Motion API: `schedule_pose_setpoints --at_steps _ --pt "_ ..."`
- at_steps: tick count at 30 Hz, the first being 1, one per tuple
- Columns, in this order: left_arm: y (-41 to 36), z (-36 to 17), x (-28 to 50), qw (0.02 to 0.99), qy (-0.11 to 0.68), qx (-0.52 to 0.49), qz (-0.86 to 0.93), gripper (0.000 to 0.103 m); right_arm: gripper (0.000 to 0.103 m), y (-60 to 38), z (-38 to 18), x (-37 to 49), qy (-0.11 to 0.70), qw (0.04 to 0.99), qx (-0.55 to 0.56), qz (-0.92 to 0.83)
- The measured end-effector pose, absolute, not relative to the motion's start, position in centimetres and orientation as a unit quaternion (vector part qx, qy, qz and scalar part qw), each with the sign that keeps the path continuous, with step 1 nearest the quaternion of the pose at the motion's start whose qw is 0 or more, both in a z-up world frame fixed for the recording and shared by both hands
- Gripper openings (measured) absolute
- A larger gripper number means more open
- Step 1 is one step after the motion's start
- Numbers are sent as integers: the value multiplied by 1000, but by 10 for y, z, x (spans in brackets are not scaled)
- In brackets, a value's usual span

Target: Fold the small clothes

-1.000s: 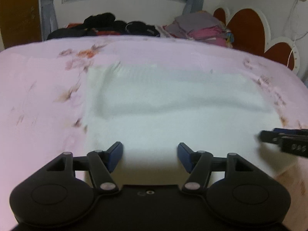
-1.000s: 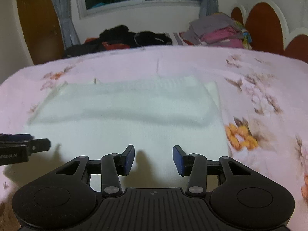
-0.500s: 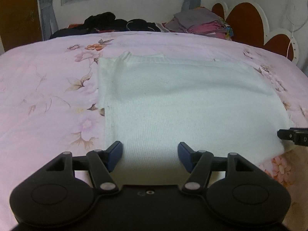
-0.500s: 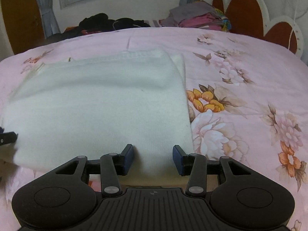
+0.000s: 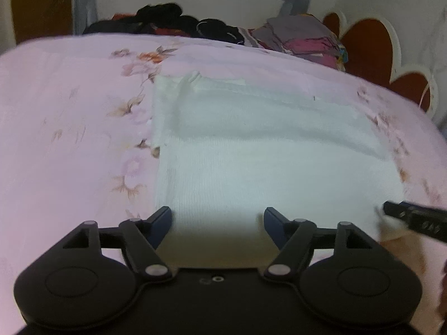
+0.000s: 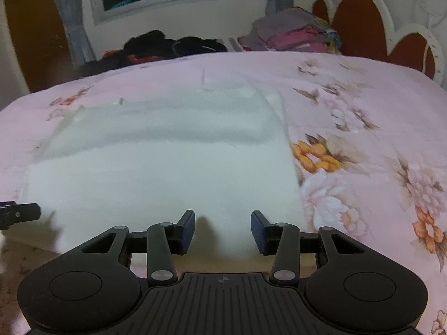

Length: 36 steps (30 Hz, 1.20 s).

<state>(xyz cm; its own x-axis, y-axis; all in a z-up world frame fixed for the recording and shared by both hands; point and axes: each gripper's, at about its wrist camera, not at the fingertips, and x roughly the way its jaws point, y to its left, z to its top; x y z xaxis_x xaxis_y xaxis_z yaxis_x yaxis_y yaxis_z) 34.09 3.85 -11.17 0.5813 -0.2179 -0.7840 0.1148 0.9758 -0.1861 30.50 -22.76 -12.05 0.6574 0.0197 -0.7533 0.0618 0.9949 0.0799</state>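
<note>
Ahead of both wide-open jaws, left gripper (image 5: 217,217) and right gripper (image 6: 222,224), white knit garment (image 5: 265,167) spans floral bedsheet (image 6: 363,106); folded clothes stack (image 6: 293,35) far beyond, near hem unobstructed.

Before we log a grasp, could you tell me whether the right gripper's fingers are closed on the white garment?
No, the right gripper is open above the white knit garment.

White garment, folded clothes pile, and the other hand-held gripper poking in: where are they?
white garment (image 6: 167,173), right wrist view, middle of cloth.
folded clothes pile (image 6: 293,35), right wrist view, pink layers.
left hand-held gripper (image 6: 19,213), right wrist view, fingertip.
</note>
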Motion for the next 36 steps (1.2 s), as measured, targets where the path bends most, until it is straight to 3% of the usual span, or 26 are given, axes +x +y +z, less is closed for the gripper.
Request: schedule_pose_setpoints --at_steps 15,22,28,31,33,35,36 --pt "74 -133 284 817 490 -291 -92 73 44 -198 -99 293 403 912 72 33" --pt "80 -156 298 809 434 -388 -77 80 44 -183 -104 309 410 908 63 64" --pt "73 -164 325 814 383 -435 -48 78 44 -175 -104 352 399 912 41 86" --pt "73 -168 335 817 358 -451 -29 71 44 -173 -105 379 389 916 25 91" --pt "72 -170 339 821 345 -455 -15 59 44 -171 -108 393 386 917 18 94" --pt "74 -173 341 819 336 -465 -1 35 44 -168 -116 405 388 916 9 100" --pt "78 -177 341 816 334 -471 7 29 44 -166 -122 409 390 915 1 102"
